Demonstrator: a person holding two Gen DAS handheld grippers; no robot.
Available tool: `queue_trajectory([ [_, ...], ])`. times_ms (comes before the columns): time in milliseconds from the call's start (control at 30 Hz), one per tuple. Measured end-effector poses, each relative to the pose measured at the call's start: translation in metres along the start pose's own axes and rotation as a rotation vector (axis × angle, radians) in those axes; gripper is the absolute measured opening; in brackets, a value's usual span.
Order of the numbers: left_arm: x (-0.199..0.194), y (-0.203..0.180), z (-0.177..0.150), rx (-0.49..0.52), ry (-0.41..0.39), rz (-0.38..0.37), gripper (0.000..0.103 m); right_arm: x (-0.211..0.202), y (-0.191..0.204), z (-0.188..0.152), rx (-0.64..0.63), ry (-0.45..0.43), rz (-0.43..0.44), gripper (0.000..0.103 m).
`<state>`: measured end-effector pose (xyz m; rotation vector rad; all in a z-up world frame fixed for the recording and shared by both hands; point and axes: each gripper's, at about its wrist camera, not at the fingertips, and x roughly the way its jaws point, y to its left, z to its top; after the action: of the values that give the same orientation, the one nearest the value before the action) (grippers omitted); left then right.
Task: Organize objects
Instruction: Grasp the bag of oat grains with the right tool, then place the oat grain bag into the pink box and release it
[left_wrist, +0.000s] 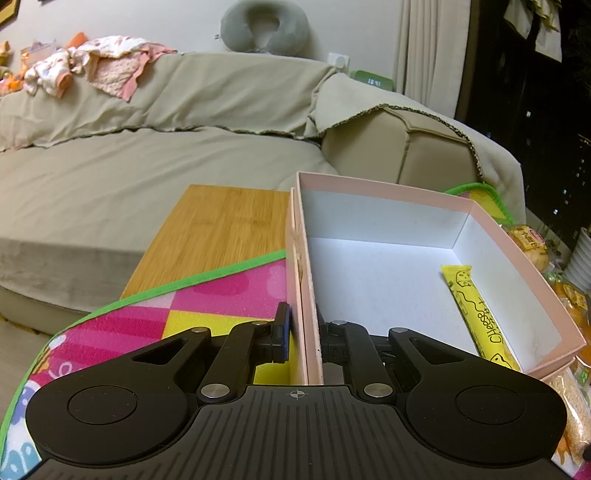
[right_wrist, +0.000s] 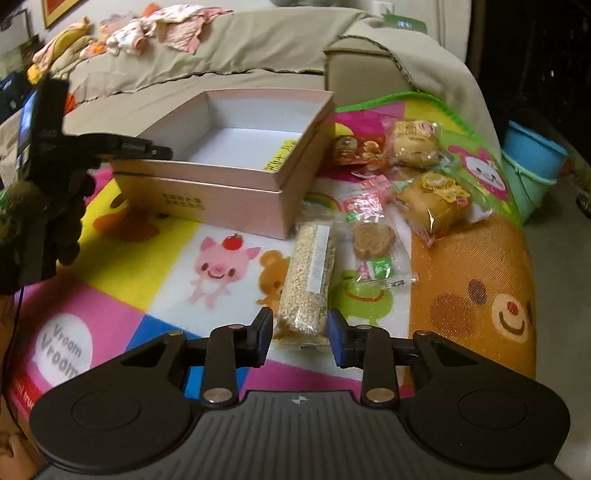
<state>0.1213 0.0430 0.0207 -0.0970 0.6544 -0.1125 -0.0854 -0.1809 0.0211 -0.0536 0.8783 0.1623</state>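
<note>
Indoors, a cartoon play mat (right_wrist: 155, 258) covers the table before a draped sofa (left_wrist: 147, 147). Left gripper (left_wrist: 305, 332) pinches the pink box (left_wrist: 406, 192) wall; right gripper (right_wrist: 300, 334) stands spread around a grain bar (right_wrist: 308, 273).

A bamboo-topped worktop (left_wrist: 218, 229) carries a bright cartoon play mat (right_wrist: 155, 266), green-edged, covering most of it. On the mat, ahead and left of the right tool (right_wrist: 300, 334), sits a pink box (right_wrist: 221, 195). Straight ahead of that tool, its near end between the fingers, lies a long grain bar packet (right_wrist: 308, 273). Ahead and right of it lie a round biscuit packet (right_wrist: 373, 240), two wrapped buns (right_wrist: 436, 199) and other small wrapped snacks (right_wrist: 354, 147).
</note>
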Motion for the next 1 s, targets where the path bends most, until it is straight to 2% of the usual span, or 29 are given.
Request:
queue_trajectory([
  [200, -0.001, 0.0, 0.0, 0.001, 0.0, -0.001, 0.012, 0.025, -0.001, 0.018, -0.003, -0.052, -0.071, 0.041],
  [300, -0.001, 0.0, 0.0, 0.009, -0.001, 0.001, 0.012, 0.048, -0.004, 0.024, -0.01, -0.021, -0.081, 0.041],
  [333, -0.001, 0.0, 0.0, 0.012, -0.001, 0.002, 0.012, 0.048, -0.003, 0.025, -0.013, -0.026, -0.077, 0.038],
  [400, -0.001, 0.0, 0.0, 0.012, 0.0, 0.0, 0.012, 0.042, -0.003, 0.025, -0.029, 0.005, -0.062, 0.03],
  [533, -0.002, 0.0, -0.001, 0.001, -0.001, -0.006, 0.012, 0.013, -0.01, 0.018, -0.015, 0.035, -0.056, 0.029],
  [633, -0.003, 0.001, 0.0, -0.006, -0.003, -0.005, 0.012, -0.02, -0.01, 0.021, -0.002, 0.021, -0.042, 0.029],
  [733, -0.003, 0.002, 0.001, -0.02, -0.004, -0.006, 0.012, -0.054, -0.005, 0.042, -0.005, -0.052, -0.03, 0.029],
  [833, -0.003, 0.003, 0.002, -0.026, -0.003, -0.005, 0.012, -0.079, 0.005, 0.08, -0.015, -0.155, -0.002, 0.029],
  [933, -0.002, 0.004, 0.002, -0.026, -0.011, -0.002, 0.012, -0.087, 0.023, 0.12, -0.051, -0.228, 0.022, 0.029],
  [1000, -0.002, 0.003, 0.002, -0.021, -0.019, 0.0, 0.012, -0.08, 0.036, 0.143, -0.071, -0.244, 0.037, 0.029],
])
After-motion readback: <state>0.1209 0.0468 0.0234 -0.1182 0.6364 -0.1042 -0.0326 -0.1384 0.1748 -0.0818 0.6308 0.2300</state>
